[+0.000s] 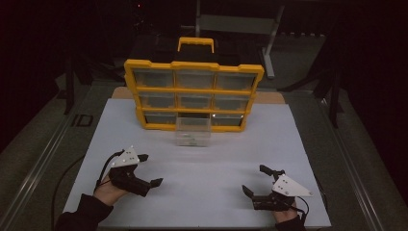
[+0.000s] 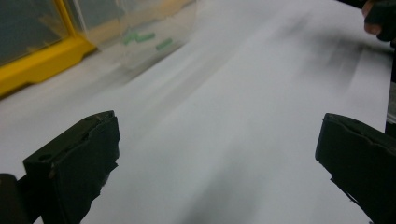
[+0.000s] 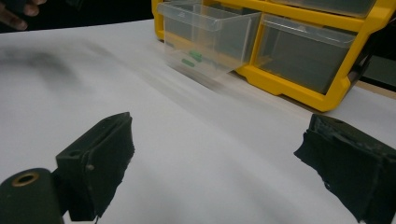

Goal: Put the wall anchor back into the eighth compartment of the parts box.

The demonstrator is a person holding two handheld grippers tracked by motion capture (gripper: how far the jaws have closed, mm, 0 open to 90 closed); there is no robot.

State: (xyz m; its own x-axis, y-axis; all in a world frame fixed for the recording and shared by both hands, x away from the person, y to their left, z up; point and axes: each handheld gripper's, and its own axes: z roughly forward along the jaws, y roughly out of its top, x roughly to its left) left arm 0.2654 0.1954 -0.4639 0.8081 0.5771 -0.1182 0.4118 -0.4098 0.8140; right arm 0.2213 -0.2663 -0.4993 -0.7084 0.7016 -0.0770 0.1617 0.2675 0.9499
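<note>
A yellow organiser cabinet (image 1: 193, 64) with clear drawers stands at the far side of the white mat (image 1: 192, 192). Its bottom middle drawer (image 1: 193, 131) is pulled out toward me, and small green pieces (image 3: 192, 58) lie inside it. My left gripper (image 1: 149, 169) hovers over the near left of the mat, open, with nothing between its jaws. My right gripper (image 1: 256, 179) is at the near right, also open and holding nothing. In the left gripper view the drawer (image 2: 149, 28) sits ahead at upper left. In the right gripper view the drawer (image 3: 205, 39) juts out of the cabinet (image 3: 299, 88).
The mat lies on a grey table with metal rails (image 1: 43, 159) along both sides. A metal stand (image 1: 235, 24) rises behind the cabinet. A hand (image 3: 16, 11) shows at the top left of the right gripper view. The surroundings are dark.
</note>
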